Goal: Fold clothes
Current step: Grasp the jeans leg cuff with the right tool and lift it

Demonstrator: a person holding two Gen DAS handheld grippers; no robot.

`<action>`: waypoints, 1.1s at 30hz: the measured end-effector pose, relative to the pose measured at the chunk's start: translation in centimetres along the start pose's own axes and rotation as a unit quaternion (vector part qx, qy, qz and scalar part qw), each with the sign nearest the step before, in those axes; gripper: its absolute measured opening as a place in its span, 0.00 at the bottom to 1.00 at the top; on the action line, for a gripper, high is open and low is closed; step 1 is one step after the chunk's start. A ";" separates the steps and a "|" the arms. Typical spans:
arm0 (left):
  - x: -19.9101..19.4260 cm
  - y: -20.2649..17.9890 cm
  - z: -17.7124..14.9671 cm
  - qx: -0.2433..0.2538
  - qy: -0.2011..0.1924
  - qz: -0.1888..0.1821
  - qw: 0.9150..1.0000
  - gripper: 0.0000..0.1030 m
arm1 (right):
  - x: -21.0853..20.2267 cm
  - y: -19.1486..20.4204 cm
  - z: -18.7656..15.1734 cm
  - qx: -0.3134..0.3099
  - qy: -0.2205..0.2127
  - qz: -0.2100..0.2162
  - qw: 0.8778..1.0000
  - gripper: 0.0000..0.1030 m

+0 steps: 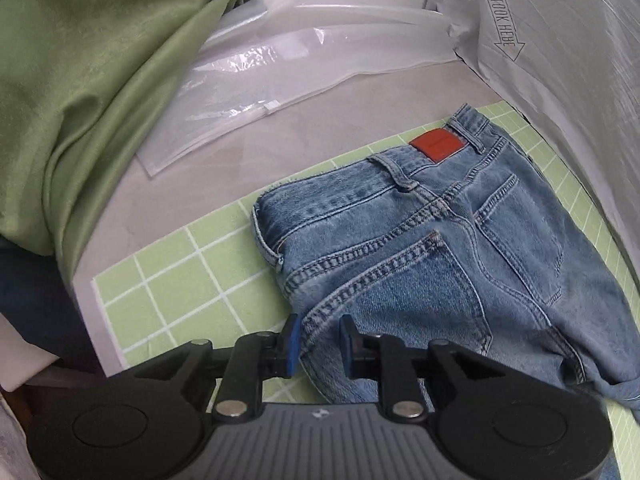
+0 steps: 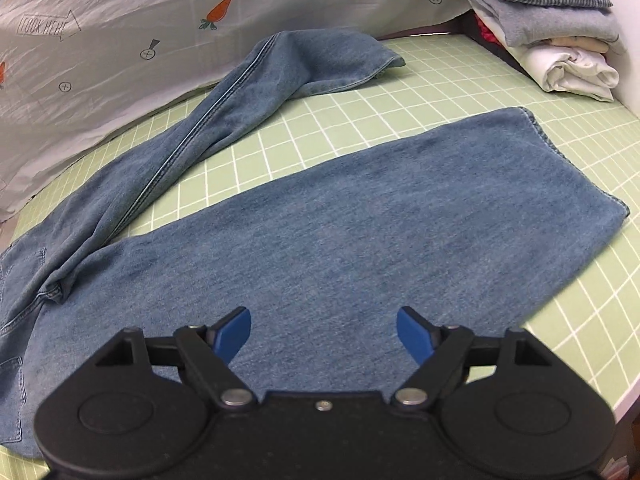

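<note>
Blue jeans (image 1: pixel 432 248) lie on a green grid mat (image 1: pixel 168 288), back side up, with a red leather patch (image 1: pixel 436 145) at the waistband. My left gripper (image 1: pixel 320 344) is open, its blue pads either side of the jeans' near edge by the back pocket. In the right wrist view the jeans' legs are spread apart: the near leg (image 2: pixel 360 216) lies flat, the far leg (image 2: pixel 224 120) is twisted along the back. My right gripper (image 2: pixel 324 336) is wide open and empty, just above the near leg.
A green cloth (image 1: pixel 88 80) hangs at the left beside a clear plastic bag (image 1: pixel 280 64). A white printed sheet (image 2: pixel 120 40) borders the mat at the back. A pile of folded clothes (image 2: pixel 552 28) sits at the far right corner.
</note>
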State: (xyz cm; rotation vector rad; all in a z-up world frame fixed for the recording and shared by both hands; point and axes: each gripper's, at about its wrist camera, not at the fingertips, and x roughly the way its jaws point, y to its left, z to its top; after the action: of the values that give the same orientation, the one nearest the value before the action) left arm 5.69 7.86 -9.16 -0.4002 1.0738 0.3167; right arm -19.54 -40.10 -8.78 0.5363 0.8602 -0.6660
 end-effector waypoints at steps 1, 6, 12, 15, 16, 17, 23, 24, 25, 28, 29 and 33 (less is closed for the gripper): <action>-0.7 -0.6 -0.4 0.002 -0.008 -0.001 1.000 0.43 | -0.1 -0.6 0.5 0.002 -0.006 0.002 1.000 0.88; -3.0 -5.3 -2.8 0.039 -0.036 -0.023 0.998 0.83 | 0.0 -2.8 3.2 -0.017 -0.037 0.014 0.999 1.00; -1.5 -12.2 -6.0 0.082 0.002 -0.038 0.996 0.86 | 1.6 -4.5 6.9 -0.042 -0.056 0.024 0.997 1.00; -0.2 -15.5 -7.2 0.097 0.020 -0.040 0.994 0.86 | 2.7 -5.3 9.2 -0.045 -0.066 0.019 0.997 1.00; 0.2 -16.5 -7.2 0.100 0.022 -0.038 0.994 0.86 | 3.3 -5.5 10.1 -0.044 -0.070 0.017 0.996 1.00; 0.7 -17.5 -7.1 0.104 0.025 -0.037 0.994 0.87 | 3.8 -5.6 11.1 -0.044 -0.074 0.016 0.996 1.00; 4.5 -22.1 -6.1 0.113 0.058 -0.007 0.992 0.87 | 9.4 -2.4 17.8 -0.083 -0.075 0.008 0.994 1.00; 5.2 -22.5 -6.0 0.112 0.063 -0.003 0.992 0.87 | 10.5 -1.5 18.8 -0.091 -0.074 0.007 0.993 1.00; 5.8 -22.8 -5.9 0.110 0.069 0.001 0.992 0.88 | 11.6 -0.6 19.9 -0.099 -0.074 0.005 0.992 1.00; 7.3 -23.4 -5.7 0.116 0.079 0.018 0.990 0.95 | 14.6 2.3 22.6 -0.109 -0.072 0.003 0.991 1.00; 7.6 -23.7 -5.8 0.144 0.073 0.019 0.987 0.95 | 15.6 3.5 23.4 -0.108 -0.073 0.006 0.991 1.00; 8.2 -24.1 -6.0 0.148 0.063 0.032 0.986 1.00 | 18.9 8.1 26.0 -0.116 -0.083 0.007 0.990 1.00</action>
State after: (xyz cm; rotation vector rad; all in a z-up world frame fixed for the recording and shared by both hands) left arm 15.25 -15.79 -15.08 -0.1212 1.2386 0.1853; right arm 8.48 -57.83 -8.76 0.2728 0.7646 -0.5787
